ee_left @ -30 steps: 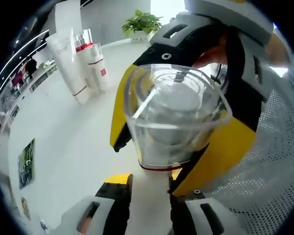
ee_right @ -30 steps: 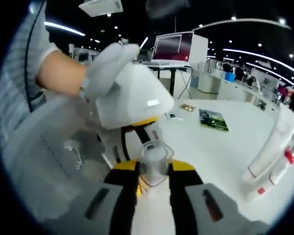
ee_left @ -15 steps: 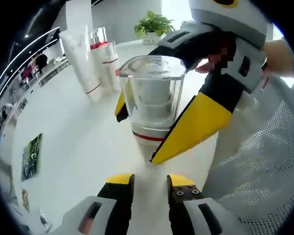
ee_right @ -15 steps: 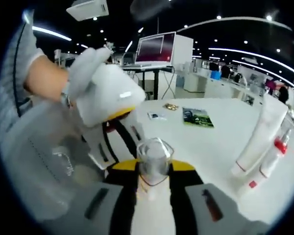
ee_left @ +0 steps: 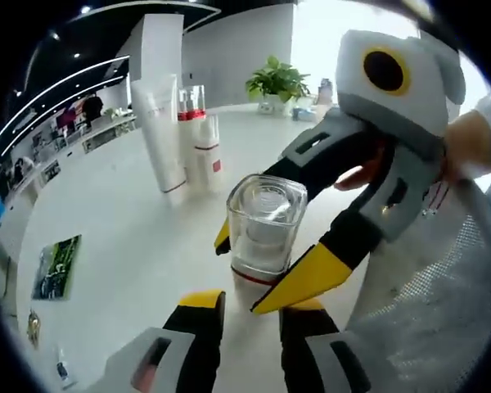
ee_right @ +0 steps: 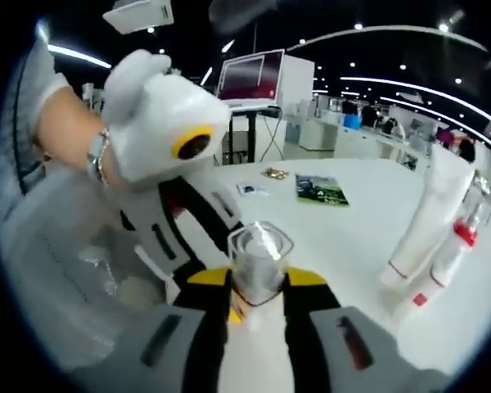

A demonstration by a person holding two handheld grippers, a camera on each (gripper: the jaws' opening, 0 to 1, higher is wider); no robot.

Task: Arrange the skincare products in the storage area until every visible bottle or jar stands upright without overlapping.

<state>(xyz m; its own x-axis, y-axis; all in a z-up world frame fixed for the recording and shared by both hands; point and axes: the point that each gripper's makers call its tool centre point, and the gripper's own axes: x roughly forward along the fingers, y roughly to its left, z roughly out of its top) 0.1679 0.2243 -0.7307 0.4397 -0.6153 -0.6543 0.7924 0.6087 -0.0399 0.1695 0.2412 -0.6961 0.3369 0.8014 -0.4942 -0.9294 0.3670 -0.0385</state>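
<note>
The right gripper (ee_right: 256,288), with yellow-tipped black jaws, holds a clear square-shouldered jar with a white inner cup and a thin red band at its base (ee_left: 264,233) between its jaws; in the right gripper view the jar (ee_right: 257,264) stands upright between the two tips, low over the white tabletop (ee_right: 368,237), and contact with the table cannot be told. In the left gripper view the same right gripper (ee_left: 299,262) reaches in from the right, its yellow tips on either side of the jar's lower half. The left gripper (ee_left: 252,304) sits just below the jar with its jaws a narrow gap apart and nothing between them. Farther back on the tabletop (ee_left: 123,246) stand a tall white tube with a red stripe near its base (ee_left: 161,131), upright on its cap, and just beside it two white bottles with red collars and clear caps (ee_left: 201,137), all upright and close together. A green printed card (ee_left: 55,266) lies flat near the left edge, and a potted green plant (ee_left: 277,83) stands at the far end.
</note>
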